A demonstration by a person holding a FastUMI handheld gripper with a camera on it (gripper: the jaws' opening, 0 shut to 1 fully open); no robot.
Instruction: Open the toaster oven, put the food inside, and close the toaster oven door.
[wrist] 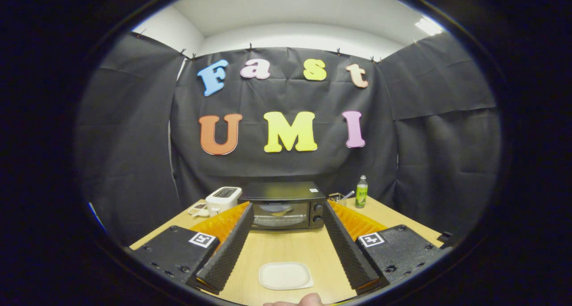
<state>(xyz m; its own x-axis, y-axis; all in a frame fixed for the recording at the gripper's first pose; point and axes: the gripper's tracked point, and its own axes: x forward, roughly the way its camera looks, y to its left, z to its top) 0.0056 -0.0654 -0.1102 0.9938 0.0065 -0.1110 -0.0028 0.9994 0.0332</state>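
toaster oven (282,206) contents unclear through glass, fingertip (308,300) cut off

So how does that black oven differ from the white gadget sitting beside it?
The toaster oven is black, wider and has a glass front door, now closed, with knobs beside it. The toaster is white, smaller and has slots on top. Both stand on the wooden table, beyond the fingers of the open gripper.
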